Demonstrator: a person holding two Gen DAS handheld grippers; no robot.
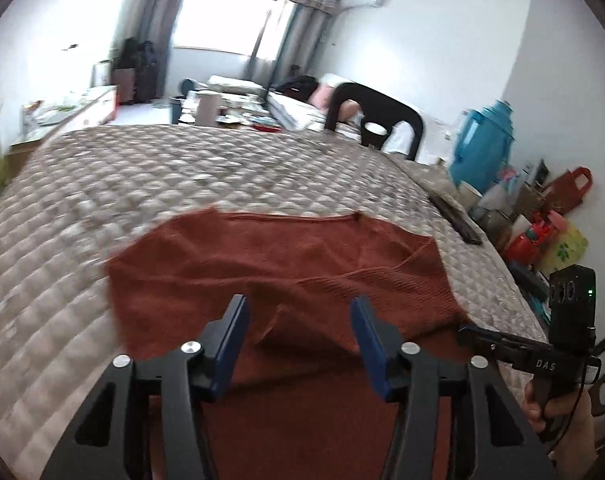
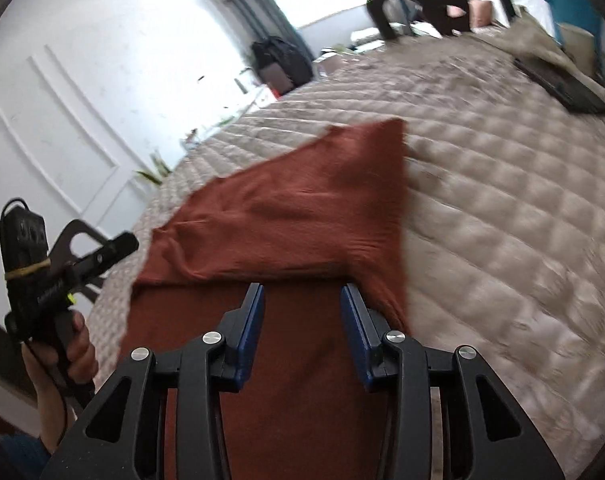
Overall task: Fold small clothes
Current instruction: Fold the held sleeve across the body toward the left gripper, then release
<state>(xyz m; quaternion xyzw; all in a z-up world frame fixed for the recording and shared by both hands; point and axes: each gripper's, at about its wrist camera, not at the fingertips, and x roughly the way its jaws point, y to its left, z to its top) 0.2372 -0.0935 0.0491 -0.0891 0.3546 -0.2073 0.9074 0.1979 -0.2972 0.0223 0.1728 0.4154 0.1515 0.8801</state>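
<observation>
A rust-red knitted garment point(image 1: 302, 256) lies partly folded and creased on the quilted bedspread point(image 1: 162, 184). My left gripper point(image 1: 298, 302) hovers over its near part with the blue pads apart; a raised crease of the cloth runs between them and neither pad presses on it. In the right wrist view the garment point(image 2: 302, 208) narrows to a corner farther up the bed. My right gripper point(image 2: 301, 289) stands open above a fold edge near the garment's right side. Each view shows the other gripper in a hand: the right one point(image 1: 498, 344), the left one point(image 2: 102, 256).
A dark flat object point(image 1: 454, 220) lies near the bed's right edge. A black chair point(image 1: 374, 116) stands at the far end. Beside the bed on the right stand a blue jug point(image 1: 482, 148), bags and bottles. Bare quilt stretches left of the garment and beyond it.
</observation>
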